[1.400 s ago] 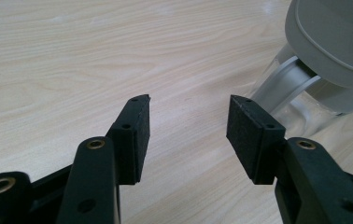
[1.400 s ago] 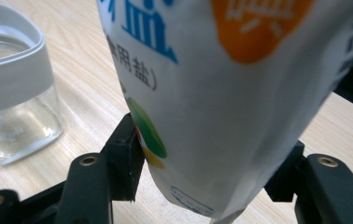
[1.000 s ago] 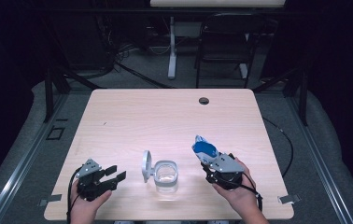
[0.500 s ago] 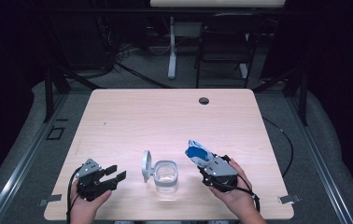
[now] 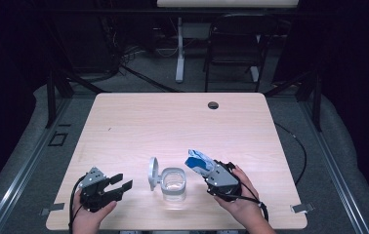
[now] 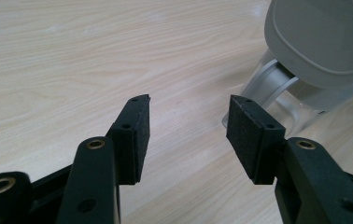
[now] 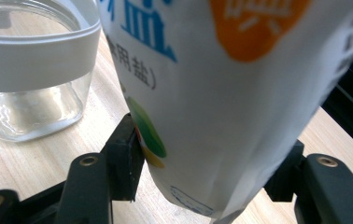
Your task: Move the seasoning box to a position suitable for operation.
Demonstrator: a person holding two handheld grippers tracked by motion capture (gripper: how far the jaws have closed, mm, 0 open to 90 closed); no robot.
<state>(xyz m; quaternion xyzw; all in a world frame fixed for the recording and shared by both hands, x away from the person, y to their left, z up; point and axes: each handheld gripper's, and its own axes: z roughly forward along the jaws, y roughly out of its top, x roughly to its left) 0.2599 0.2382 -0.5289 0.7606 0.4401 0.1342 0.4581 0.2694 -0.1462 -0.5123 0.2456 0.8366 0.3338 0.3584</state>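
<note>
A clear glass jar (image 5: 174, 184) with a white rim stands near the table's front edge, its grey hinged lid (image 5: 153, 171) flipped up on its left side. My right gripper (image 5: 207, 168) is shut on a white and blue salt packet (image 5: 198, 161), held just right of the jar and tilted toward it. In the right gripper view the packet (image 7: 212, 93) sits between the two jaws, with the jar (image 7: 30, 70) close at the left. My left gripper (image 5: 119, 182) rests open left of the jar; in its view the lid (image 6: 321, 42) is ahead on the right.
The wooden table (image 5: 138, 126) has a round cable hole (image 5: 213, 105) near its far edge. A chair (image 5: 234, 48) and a desk leg (image 5: 179, 48) stand beyond the table on the dark floor. Tape marks lie by the front corners.
My right gripper has carried the salt packet leftward and closer to the jar. The left gripper and jar have stayed put.
</note>
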